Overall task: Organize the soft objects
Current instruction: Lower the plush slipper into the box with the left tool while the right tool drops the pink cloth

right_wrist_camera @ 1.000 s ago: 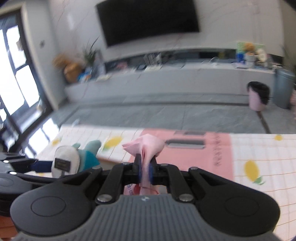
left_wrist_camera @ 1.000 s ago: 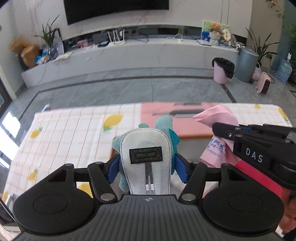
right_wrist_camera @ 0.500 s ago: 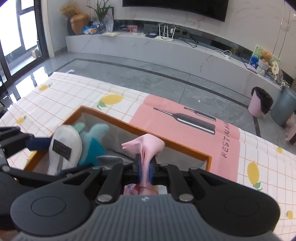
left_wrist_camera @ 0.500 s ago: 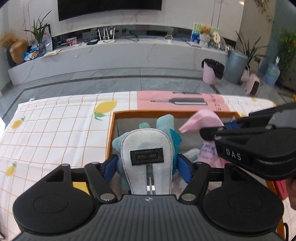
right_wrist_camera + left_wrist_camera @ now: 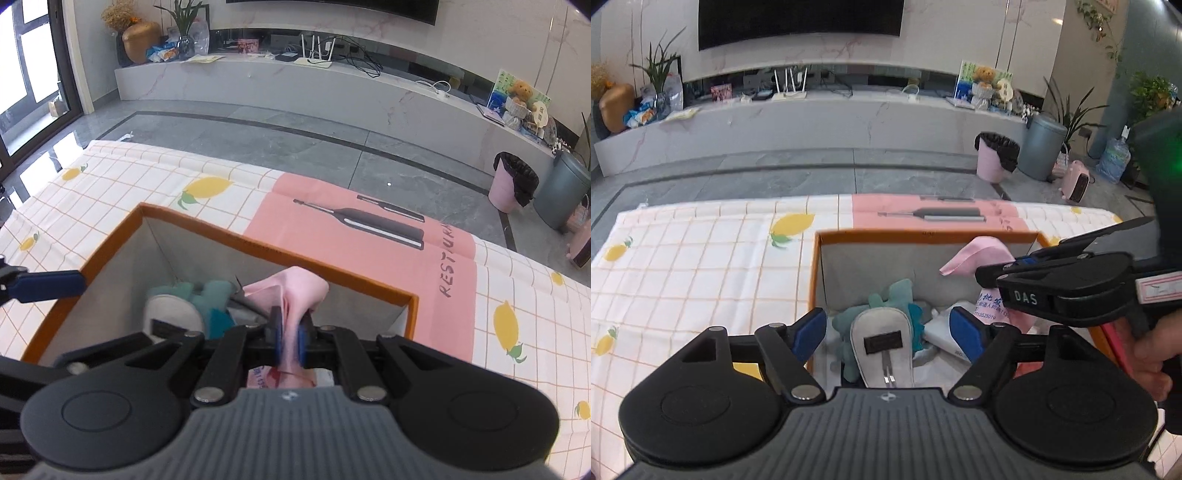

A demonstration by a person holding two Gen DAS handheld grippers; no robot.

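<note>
— Over the orange-rimmed box [image 5: 925,233], what lies under the left gripper [image 5: 888,328]?

— A plush toy [image 5: 882,338], teal and fuzzy, with a smooth oval grey-white belly bearing a small dark label. It sits down inside the box, against the pale grey lining. The blue pads stand on either side of it with clear gaps, and the jaws are opening; nothing presses on the toy.

— And the right gripper [image 5: 290,338]?

— Jaws pinched together on a pink cloth [image 5: 295,291], thin and limp, its upper end folded over in a soft hood above the fingers, the rest hanging below into the box. Printed characters show on the lower part.

— How are the hands posed?

— Both grippers tilt downward over the box, side by side; a person's hand [image 5: 1152,354] wraps the right handle. The box stands on a checked tablecloth [image 5: 155,184] with lemon prints and a pink panel.
</note>
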